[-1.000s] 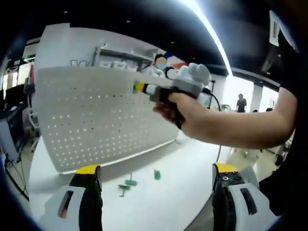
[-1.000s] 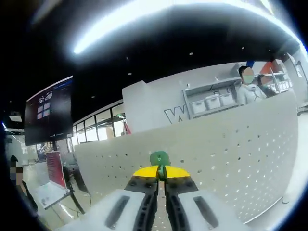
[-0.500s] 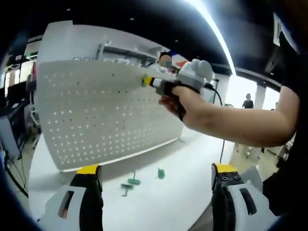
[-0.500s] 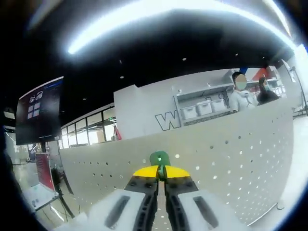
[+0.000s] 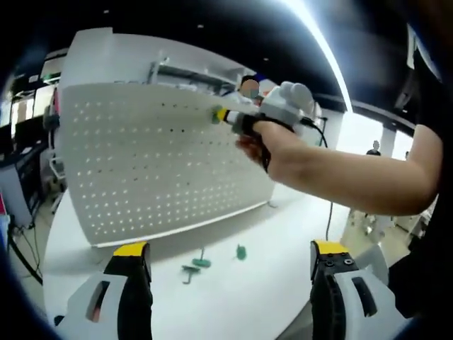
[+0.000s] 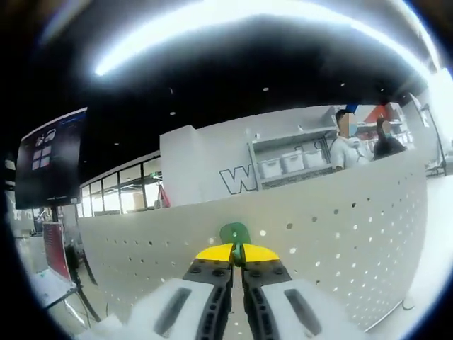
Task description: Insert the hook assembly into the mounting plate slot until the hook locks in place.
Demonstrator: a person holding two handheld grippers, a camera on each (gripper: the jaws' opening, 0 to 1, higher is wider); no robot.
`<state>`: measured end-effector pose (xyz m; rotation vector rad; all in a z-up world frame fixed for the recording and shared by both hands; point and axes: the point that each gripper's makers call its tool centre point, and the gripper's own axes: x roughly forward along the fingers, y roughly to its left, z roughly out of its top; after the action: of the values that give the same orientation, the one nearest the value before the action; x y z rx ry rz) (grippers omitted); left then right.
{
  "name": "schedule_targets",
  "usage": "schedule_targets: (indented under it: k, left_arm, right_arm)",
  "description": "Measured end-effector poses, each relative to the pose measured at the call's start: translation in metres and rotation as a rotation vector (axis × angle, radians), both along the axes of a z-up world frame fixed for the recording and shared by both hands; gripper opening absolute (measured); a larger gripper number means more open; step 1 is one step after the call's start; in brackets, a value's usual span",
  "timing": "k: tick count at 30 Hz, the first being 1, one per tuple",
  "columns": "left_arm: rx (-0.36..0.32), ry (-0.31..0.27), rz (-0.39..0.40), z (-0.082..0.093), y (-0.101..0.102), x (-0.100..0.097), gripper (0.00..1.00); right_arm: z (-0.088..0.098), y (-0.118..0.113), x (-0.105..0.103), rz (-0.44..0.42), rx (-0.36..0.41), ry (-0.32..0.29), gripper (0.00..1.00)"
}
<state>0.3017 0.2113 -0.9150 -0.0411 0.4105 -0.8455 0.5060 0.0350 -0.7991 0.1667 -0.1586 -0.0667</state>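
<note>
A white pegboard mounting plate [image 5: 156,166] stands upright on the white table [image 5: 262,283]. In the left gripper view, a person's hand holds my right gripper [image 5: 221,116] near the plate's upper edge, its tip at the perforated face. In the right gripper view, my right gripper [image 6: 237,252] is shut on a green hook [image 6: 234,234], close to the plate [image 6: 340,234]. My left gripper [image 5: 226,258] is open low over the table, with nothing between its yellow-tipped fingers [image 5: 130,250]. Three green hook parts [image 5: 202,263] lie on the table before the plate.
Two people [image 6: 361,138] stand behind the plate near shelves with white bins [image 6: 290,161]. A dark wall screen [image 6: 46,163] hangs at left. A black cable [image 5: 327,212] trails from the right gripper. The table's near edge lies at lower left.
The right gripper with the green hook has risen and closed in on the plate's upper area. The left gripper stays open and has barely shifted.
</note>
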Motion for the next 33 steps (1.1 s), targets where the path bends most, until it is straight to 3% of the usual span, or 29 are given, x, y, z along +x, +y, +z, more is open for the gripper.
schedule_targets:
  k: [11, 33]
  left_arm:
    - [-0.007, -0.013, 0.028, 0.003, 0.008, 0.005, 0.92]
    - [-0.029, 0.017, 0.037, -0.001, 0.014, 0.005, 0.92]
  right_arm:
    - [-0.003, 0.001, -0.002, -0.031, 0.013, 0.000, 0.00]
    - [-0.012, -0.004, 0.003, -0.064, 0.045, 0.035, 0.00]
